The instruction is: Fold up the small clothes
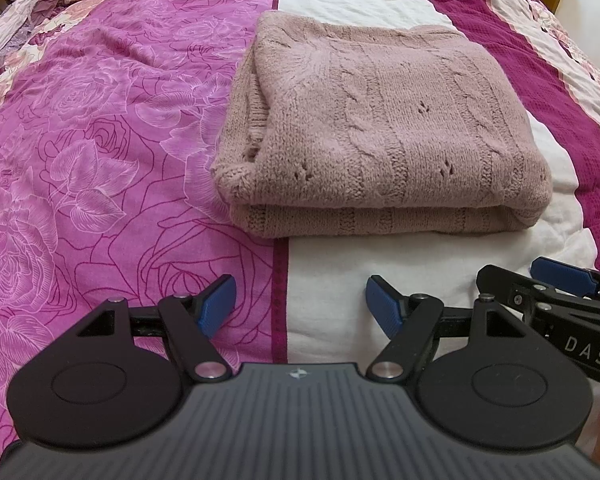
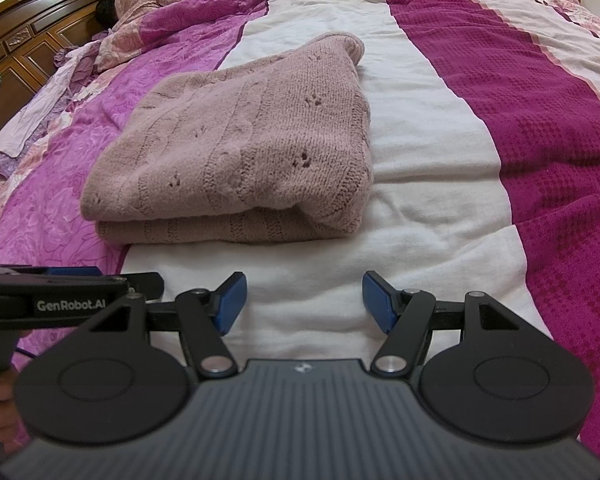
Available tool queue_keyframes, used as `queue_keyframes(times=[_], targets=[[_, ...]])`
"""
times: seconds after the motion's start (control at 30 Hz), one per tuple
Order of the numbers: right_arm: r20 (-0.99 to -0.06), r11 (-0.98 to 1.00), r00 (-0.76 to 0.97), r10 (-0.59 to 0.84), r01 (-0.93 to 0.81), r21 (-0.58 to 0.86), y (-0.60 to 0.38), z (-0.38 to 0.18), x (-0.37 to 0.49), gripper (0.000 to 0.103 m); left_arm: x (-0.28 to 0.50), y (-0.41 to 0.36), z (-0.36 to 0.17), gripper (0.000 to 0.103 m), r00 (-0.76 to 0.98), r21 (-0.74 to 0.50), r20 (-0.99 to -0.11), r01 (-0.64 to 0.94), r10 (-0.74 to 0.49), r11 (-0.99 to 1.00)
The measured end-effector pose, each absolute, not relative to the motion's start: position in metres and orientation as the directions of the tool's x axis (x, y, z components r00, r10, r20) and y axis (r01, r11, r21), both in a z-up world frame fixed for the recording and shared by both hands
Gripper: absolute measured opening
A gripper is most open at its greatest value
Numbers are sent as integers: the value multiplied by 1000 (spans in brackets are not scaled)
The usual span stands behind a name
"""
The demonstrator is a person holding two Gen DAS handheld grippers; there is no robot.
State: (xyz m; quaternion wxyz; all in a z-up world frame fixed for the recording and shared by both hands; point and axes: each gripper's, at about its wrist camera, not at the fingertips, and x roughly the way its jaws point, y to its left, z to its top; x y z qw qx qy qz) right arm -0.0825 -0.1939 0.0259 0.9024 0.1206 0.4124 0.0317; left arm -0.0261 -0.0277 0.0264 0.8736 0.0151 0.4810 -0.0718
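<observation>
You are holding both tongs open and empty just short of the folded sweater lying on the bed, its long edge running crosswise ahead, left tongs facing it more squarely than right tongs.

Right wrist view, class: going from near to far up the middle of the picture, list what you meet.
Right hand-held gripper → bare white stripe of bedspread → folded pink knitted sweater → rumpled bedding at the far end.

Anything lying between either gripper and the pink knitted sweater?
Nothing visible. Only bare bedspread lies between the open left gripper and the folded sweater; likewise for the open right gripper.
</observation>
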Motion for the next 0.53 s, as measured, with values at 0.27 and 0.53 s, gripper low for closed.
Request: queue_keyframes(times=[0.27, 0.53], targets=[[-736, 969, 658, 157, 42, 244, -194, 26, -83, 66, -26, -28, 26, 78, 527, -45, -843, 139, -112, 989], [-736, 969, 658, 157, 42, 244, -194, 26, -82, 66, -27, -29, 25, 78, 524, -46, -844, 143, -115, 989]])
